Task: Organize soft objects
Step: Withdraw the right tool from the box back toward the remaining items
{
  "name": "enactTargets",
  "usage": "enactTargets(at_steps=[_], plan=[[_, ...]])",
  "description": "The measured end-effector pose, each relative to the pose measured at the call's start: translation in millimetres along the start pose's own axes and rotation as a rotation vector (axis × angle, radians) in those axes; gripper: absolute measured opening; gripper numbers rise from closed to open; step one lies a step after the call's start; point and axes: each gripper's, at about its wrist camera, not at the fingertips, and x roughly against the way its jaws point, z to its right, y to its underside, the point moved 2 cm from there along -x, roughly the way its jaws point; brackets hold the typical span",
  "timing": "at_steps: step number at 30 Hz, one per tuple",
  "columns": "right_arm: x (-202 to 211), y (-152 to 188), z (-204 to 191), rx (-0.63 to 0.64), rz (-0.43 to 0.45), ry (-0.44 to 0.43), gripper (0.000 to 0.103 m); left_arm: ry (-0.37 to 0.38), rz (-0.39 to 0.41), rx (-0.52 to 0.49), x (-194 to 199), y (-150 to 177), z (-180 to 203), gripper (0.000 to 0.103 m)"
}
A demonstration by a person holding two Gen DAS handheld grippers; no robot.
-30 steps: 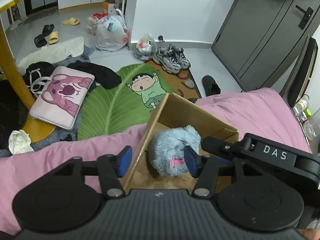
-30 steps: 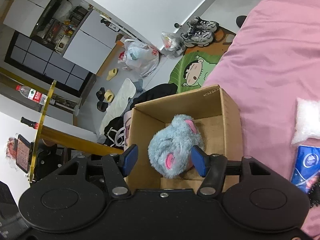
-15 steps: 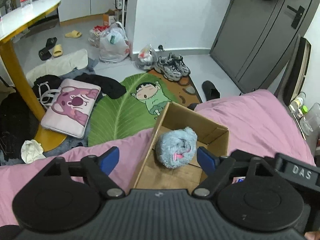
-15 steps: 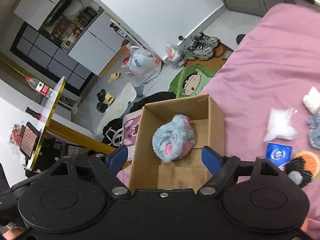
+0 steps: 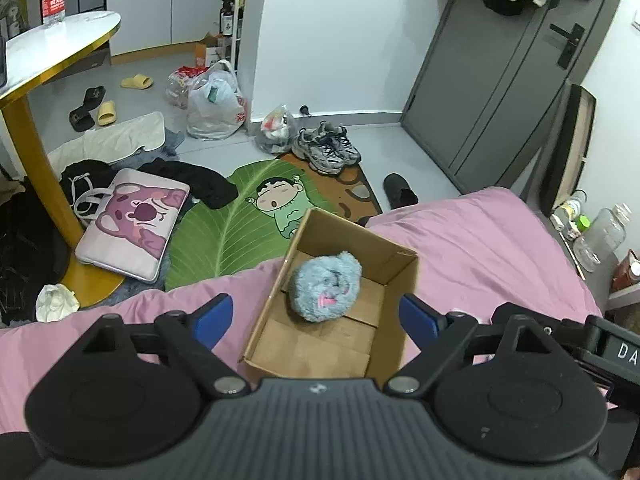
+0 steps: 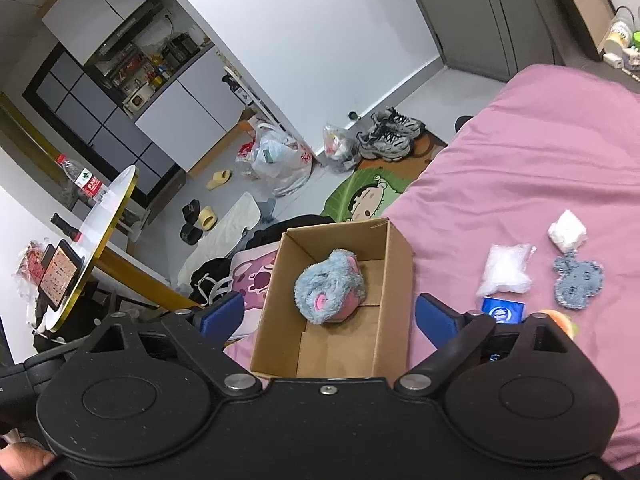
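A fluffy blue plush toy point(image 5: 325, 286) with pink ears lies inside an open cardboard box point(image 5: 398, 320) on the pink bed; it also shows in the right wrist view point(image 6: 329, 287), in the box point(image 6: 394, 280). My left gripper point(image 5: 316, 314) is open and empty, raised above the box. My right gripper point(image 6: 330, 316) is open and empty, also above the box. On the bed to the right lie a clear plastic bag point(image 6: 505, 270), a white soft packet point(image 6: 567, 231), a flat blue knitted piece point(image 6: 578, 280) and a blue packet point(image 6: 503, 310).
The pink bed point(image 5: 480, 240) ends just beyond the box. Below on the floor are a green leaf rug point(image 5: 224, 232), a pink bag point(image 5: 134, 222), shoes point(image 5: 326, 150) and a yellow-legged table point(image 5: 36, 152). A bedside shelf with jars point(image 5: 596, 232) stands at right.
Both grippers have opened wide, let go of the plush toy and pulled back and up from the box. The toy now rests in the box.
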Motion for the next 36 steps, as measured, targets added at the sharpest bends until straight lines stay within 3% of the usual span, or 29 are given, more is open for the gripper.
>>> enactTargets(at_steps=[5, 18, 36], plan=[[19, 7, 2, 0.021, 0.022, 0.033, 0.103, -0.001, 0.007, -0.052, 14, 9, 11, 0.093], [68, 23, 9, 0.077, 0.097, 0.101, 0.103, 0.034, 0.032, -0.083, 50, 34, 27, 0.102], [119, 46, 22, 0.092, 0.189, 0.142, 0.103, 0.139, 0.128, -0.084, 95, 62, 39, 0.103]])
